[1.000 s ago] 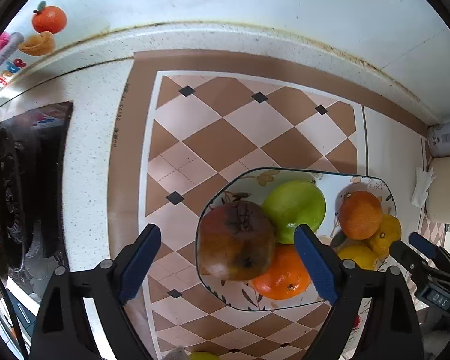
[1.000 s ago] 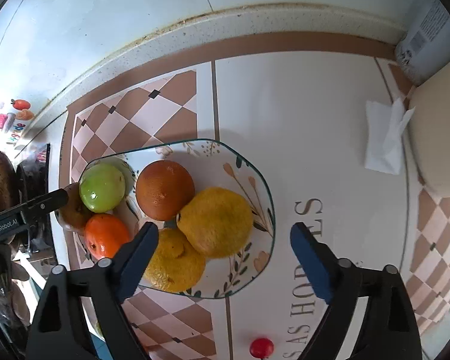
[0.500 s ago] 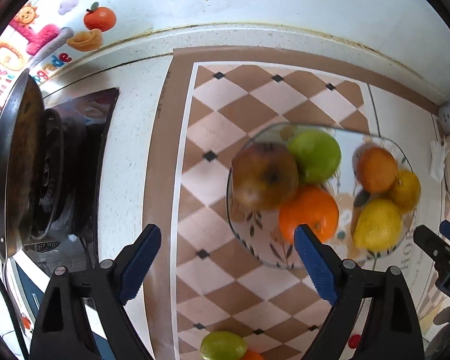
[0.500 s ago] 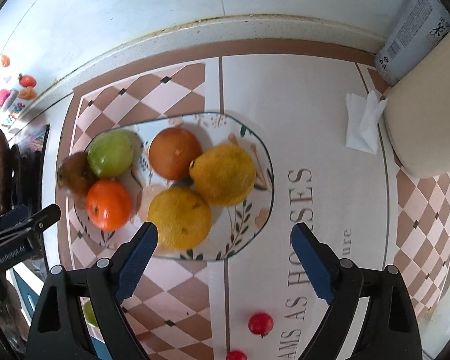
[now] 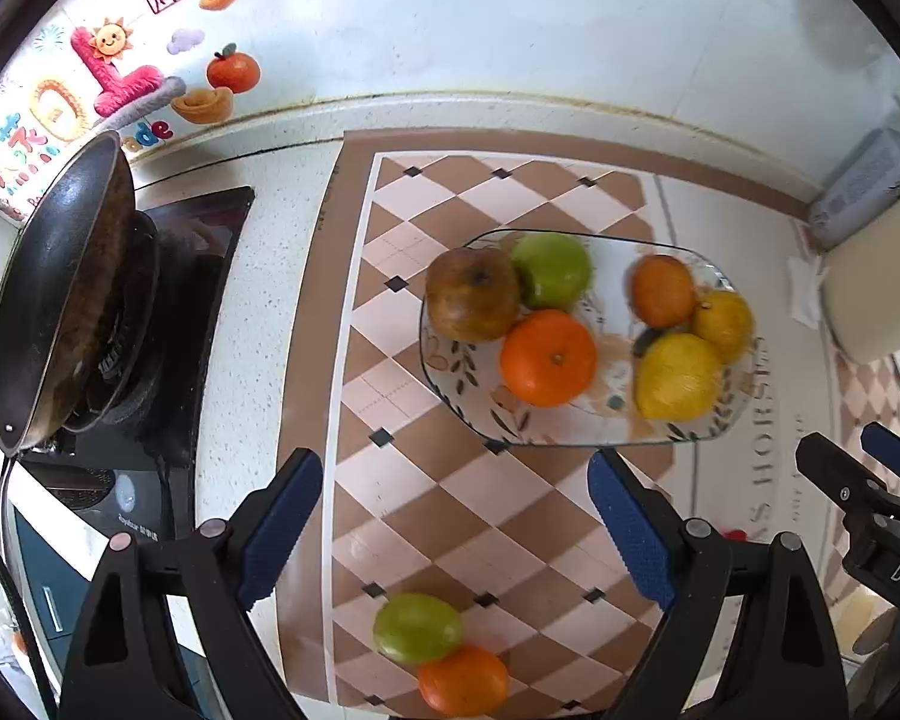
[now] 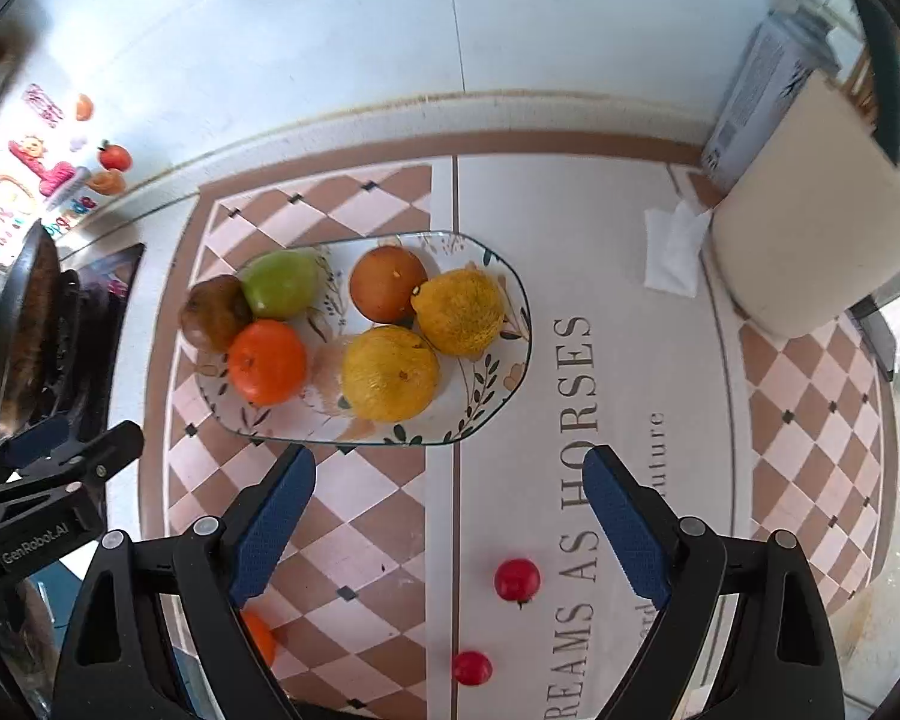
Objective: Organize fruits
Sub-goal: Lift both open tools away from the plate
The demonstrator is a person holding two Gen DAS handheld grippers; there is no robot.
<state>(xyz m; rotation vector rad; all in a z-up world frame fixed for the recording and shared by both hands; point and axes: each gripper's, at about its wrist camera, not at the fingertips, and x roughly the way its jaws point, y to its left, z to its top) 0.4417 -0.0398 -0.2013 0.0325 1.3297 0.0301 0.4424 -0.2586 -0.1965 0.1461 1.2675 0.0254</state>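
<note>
my left gripper (image 5: 456,528) hangs spread and empty; a loose green fruit (image 5: 417,627) and orange fruit (image 5: 463,680) lie just below it, nearer this hand. the plate (image 6: 498,396), long axis left to right, lies beyond both hands on the checked mat (image 6: 360,498). my right gripper (image 6: 450,525) gapes empty near two small red fruits (image 6: 516,579).

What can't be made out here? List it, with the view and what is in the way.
- Loose orange, right wrist view: mostly hidden behind the right gripper's left finger.
- Printed words on the mat, both views: cut off by the lower edge and the gripper fingers.
- Box label, left wrist view: too small and blurred to read.
- Red fruit, left wrist view: only a sliver shows past the left gripper's right finger.
</note>
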